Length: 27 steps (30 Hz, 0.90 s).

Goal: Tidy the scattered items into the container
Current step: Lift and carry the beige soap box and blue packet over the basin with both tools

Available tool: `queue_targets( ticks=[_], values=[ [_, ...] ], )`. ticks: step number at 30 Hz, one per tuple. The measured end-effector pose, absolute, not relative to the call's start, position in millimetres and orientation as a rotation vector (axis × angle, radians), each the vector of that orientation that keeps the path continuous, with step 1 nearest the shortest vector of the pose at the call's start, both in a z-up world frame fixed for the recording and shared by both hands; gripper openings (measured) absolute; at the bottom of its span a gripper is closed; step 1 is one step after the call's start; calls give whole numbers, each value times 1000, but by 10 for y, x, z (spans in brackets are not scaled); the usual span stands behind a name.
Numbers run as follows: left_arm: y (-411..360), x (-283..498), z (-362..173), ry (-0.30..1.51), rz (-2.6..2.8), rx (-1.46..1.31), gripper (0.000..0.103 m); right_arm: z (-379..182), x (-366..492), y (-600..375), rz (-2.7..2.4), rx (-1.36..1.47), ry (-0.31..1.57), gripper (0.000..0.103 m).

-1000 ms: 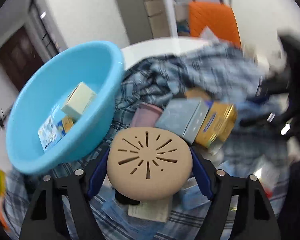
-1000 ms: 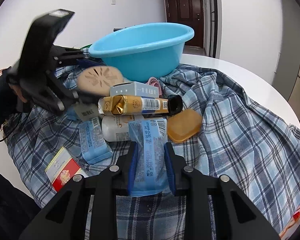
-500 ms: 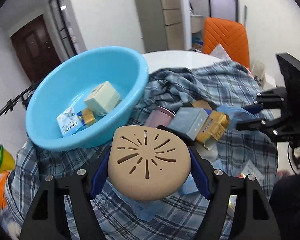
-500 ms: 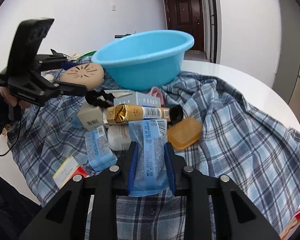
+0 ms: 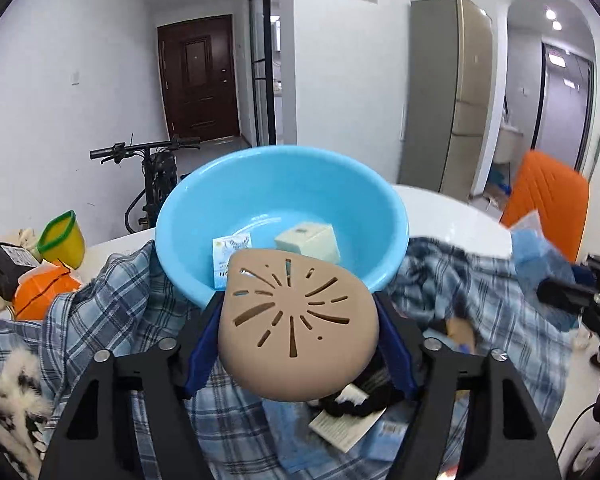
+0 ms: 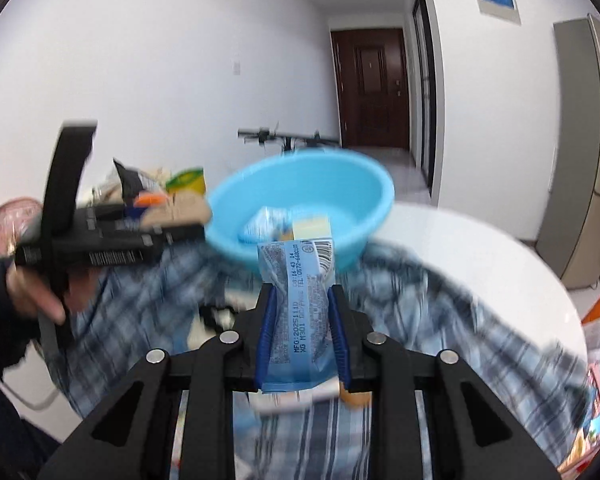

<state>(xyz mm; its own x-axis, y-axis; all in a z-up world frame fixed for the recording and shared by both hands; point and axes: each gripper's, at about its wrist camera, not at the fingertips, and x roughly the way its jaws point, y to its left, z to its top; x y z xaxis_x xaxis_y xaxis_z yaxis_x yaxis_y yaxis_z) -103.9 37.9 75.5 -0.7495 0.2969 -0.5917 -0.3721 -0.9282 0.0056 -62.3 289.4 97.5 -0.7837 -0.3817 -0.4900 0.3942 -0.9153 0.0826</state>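
left gripper (image 5: 298,330): fingers (image 5: 202,346) clamped on either side of the tan disc (image 5: 298,322); gap as wide as the disc, firm hold.
tan disc: round, slotted sunburst cutouts, held face-up w/ front edge overlapping the near rim of the blue basin (image 5: 280,184). Judged: carried there so a release drops it in.
right gripper (image 6: 302,330): fingers (image 6: 266,332) pinched narrow on the blue pouch (image 6: 300,312), gripped mid-body, top end sticking out fwd toward the basin (image 6: 300,184).
blue pouch: soft pack; mid grip prob. stops it flopping. Basin is just ahead of the fingertips, not over it yet, judged.
basin contents: cream box (image 5: 308,240) + small blue-white packet (image 5: 228,254) lie inside, beyond the left fingers.
basin seat: on the plaid cloth (image 5: 100,312) over the white table (image 5: 452,216); tilt not clear.
leftovers: paper tag and black bit below the left fingers, partly hidden.
writing, pouch: "MFG:2025111D", "XG M301", "08:16:43 14", "TEL:0572-668010…" + barcode.
writing, packet: starts "HO…", rest hidden.
writing, left gripper body in right view: barcode sticker, text too small.
brand: none legible.
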Motion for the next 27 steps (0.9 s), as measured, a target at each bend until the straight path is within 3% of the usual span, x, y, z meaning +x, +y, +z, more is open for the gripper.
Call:
queue_targets(
  ticks=[11, 15, 22, 27],
  values=[
    [397, -1436, 1023, 147, 2695, -861, 68, 1479, -1338, 2534, -2619, 677, 35, 22],
    [341, -1792, 1175, 47, 2782, -859, 68, 1538, -1665, 2446, -2639, 703, 4, 22],
    [278, -2128, 1655, -52, 2842, -800, 68, 1806, -2005, 2401, -2689, 663, -80, 22],
    [281, -2122, 1965, -21, 2850, -735, 70, 2086, -2038, 2369, -2710, 607, -60, 21]
  ],
)
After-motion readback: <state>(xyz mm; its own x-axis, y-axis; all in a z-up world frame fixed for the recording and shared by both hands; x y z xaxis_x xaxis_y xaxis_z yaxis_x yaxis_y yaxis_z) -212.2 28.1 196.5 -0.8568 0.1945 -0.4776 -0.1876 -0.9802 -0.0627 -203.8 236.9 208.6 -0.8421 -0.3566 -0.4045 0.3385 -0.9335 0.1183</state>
